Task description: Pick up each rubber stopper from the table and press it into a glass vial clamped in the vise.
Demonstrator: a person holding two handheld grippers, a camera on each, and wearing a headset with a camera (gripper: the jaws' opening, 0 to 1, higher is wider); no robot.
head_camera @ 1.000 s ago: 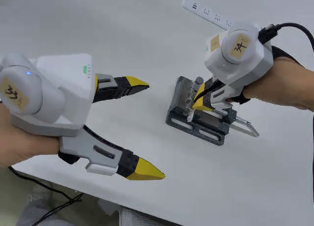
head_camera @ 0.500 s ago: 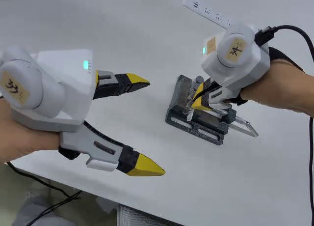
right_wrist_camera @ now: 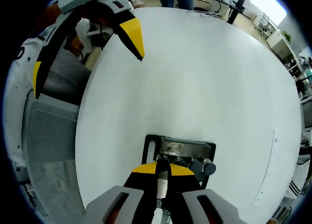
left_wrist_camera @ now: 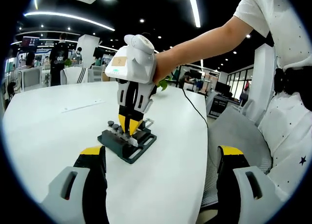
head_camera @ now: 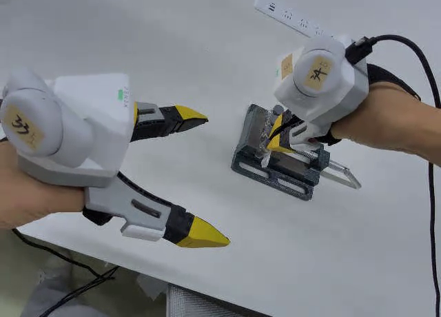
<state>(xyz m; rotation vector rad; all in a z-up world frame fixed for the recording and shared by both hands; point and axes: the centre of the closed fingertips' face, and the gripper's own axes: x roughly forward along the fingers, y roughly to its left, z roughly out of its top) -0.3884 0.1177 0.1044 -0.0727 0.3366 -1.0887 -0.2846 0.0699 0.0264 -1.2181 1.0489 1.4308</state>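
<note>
A dark metal vise (head_camera: 274, 171) sits on the white table (head_camera: 207, 48), with grey-stoppered vials (head_camera: 278, 112) standing in it. My right gripper (head_camera: 274, 139) points down onto the vise. Its yellow tips are closed around a dark rubber stopper (right_wrist_camera: 162, 164) on a glass vial (right_wrist_camera: 161, 187). More stoppered vials (right_wrist_camera: 202, 166) stand beside it in the vise (right_wrist_camera: 180, 147). My left gripper (head_camera: 200, 176) hovers wide open to the left of the vise, holding nothing. The left gripper view shows my left gripper (left_wrist_camera: 161, 156), the vise (left_wrist_camera: 127, 142) ahead and the right gripper (left_wrist_camera: 130, 124) on it.
A white power strip (head_camera: 288, 15) lies at the back of the table. A black cable (head_camera: 420, 62) runs from the right gripper past the person's arm. The table's front edge (head_camera: 227, 300) is close below the left gripper.
The right gripper has edged slightly left and tilted over the vise. The left gripper stays open in about the same place.
</note>
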